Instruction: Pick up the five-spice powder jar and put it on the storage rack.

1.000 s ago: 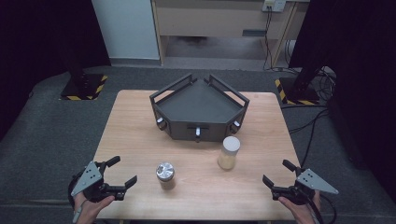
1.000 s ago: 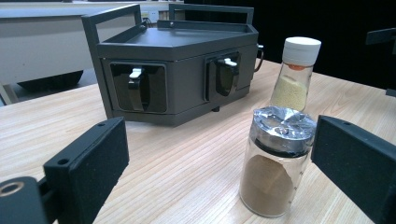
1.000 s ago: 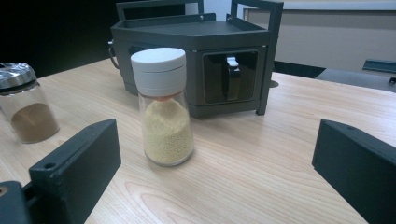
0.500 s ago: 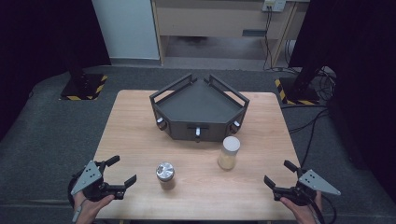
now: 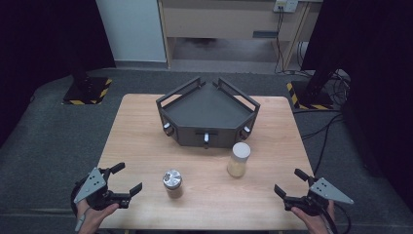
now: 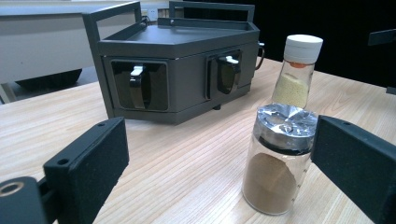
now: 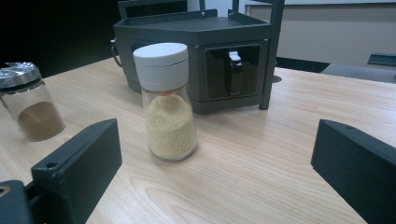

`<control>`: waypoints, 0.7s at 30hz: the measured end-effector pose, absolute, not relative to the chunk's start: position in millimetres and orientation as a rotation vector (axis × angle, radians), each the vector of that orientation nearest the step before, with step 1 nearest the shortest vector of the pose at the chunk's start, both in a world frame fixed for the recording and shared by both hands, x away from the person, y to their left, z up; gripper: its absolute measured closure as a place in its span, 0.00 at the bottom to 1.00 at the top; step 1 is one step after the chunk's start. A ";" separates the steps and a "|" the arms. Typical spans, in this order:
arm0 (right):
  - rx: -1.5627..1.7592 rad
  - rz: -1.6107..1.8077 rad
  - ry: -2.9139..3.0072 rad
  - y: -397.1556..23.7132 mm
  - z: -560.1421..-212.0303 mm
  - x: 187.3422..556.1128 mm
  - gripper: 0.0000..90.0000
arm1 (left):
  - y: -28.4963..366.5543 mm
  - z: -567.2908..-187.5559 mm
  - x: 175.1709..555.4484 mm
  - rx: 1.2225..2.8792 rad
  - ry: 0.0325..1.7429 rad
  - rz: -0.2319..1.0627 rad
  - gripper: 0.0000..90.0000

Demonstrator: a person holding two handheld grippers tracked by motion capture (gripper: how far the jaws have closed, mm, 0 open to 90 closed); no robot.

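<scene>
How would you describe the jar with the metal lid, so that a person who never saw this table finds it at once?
Start at the dark grey angular rack at the far middle of the wooden table. Two jars stand in front of it, toward the person. The one you want is the shorter jar on the left, nearer the left gripper: shiny silver lid and brown powder, whereas its neighbour has a white cap and pale yellow grains.
</scene>
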State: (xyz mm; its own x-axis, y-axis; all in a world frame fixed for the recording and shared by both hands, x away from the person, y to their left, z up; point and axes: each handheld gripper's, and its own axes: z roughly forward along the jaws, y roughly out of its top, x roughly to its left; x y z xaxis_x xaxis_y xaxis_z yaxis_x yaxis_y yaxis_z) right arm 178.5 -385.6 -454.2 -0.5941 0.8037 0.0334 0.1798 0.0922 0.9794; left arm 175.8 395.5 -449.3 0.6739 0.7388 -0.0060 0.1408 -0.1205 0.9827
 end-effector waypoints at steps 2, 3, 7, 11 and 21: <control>0.953 1.536 1.847 -385.6 -454.1 178.7 0.03 | 397.0 -449.3 175.0 1.637 0.729 0.600 0.03; 0.953 1.536 1.847 -385.6 -454.1 178.7 0.03 | 397.0 -449.3 175.0 1.637 0.729 0.600 0.03; 0.961 1.538 1.845 -386.1 -454.9 178.5 0.03 | 398.4 -449.4 174.6 1.634 0.734 0.601 0.03; 0.962 1.542 1.836 -386.6 -454.9 177.4 0.03 | 398.4 -449.2 176.0 1.638 0.729 0.599 0.03; 0.958 1.549 1.830 -386.1 -455.1 176.6 0.03 | 399.1 -450.0 176.8 1.634 0.731 0.591 0.03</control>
